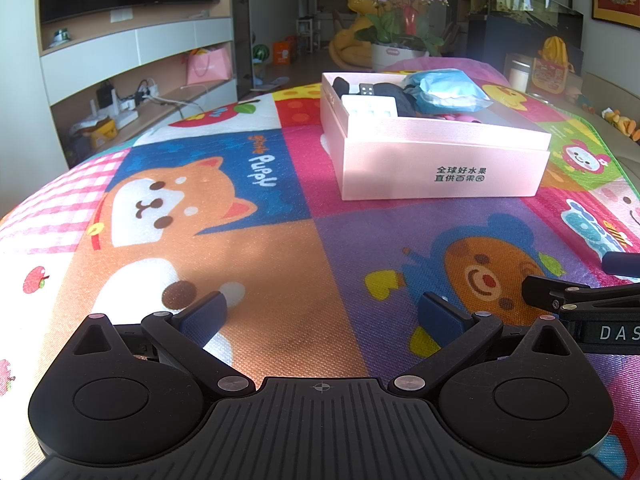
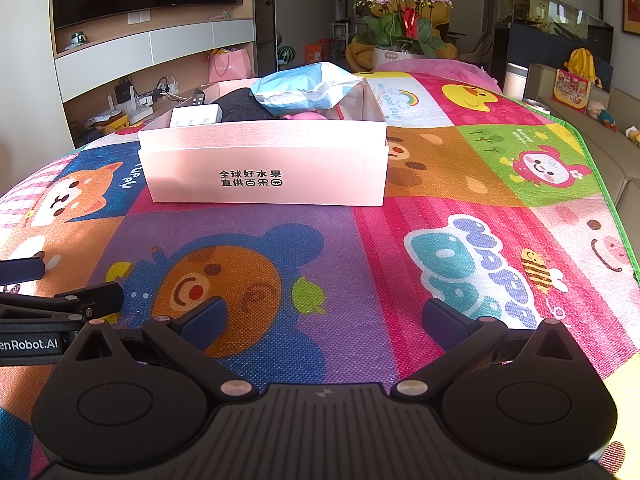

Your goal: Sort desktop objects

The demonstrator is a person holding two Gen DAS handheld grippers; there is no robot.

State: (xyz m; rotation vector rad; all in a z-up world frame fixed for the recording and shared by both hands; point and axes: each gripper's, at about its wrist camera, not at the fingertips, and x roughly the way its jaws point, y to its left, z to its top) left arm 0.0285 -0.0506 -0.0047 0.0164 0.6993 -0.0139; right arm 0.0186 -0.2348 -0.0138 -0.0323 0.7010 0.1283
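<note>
A pink cardboard box (image 1: 440,168) with black Chinese print stands on the cartoon play mat (image 1: 240,256). It also shows in the right wrist view (image 2: 264,160). Inside lie a blue plastic packet (image 1: 444,90) (image 2: 308,88), a white power strip (image 1: 370,106) (image 2: 196,115), dark cloth (image 2: 244,106) and a pink item (image 2: 304,117). My left gripper (image 1: 322,312) is open and empty, low over the mat, well short of the box. My right gripper (image 2: 324,316) is open and empty beside it, to the right.
A potted pink orchid (image 2: 404,20) stands beyond the mat's far end. A TV wall unit (image 1: 132,40) with cables lies to the left, a sofa (image 2: 600,128) with toys to the right. The mat's green edge (image 2: 608,200) runs along the right.
</note>
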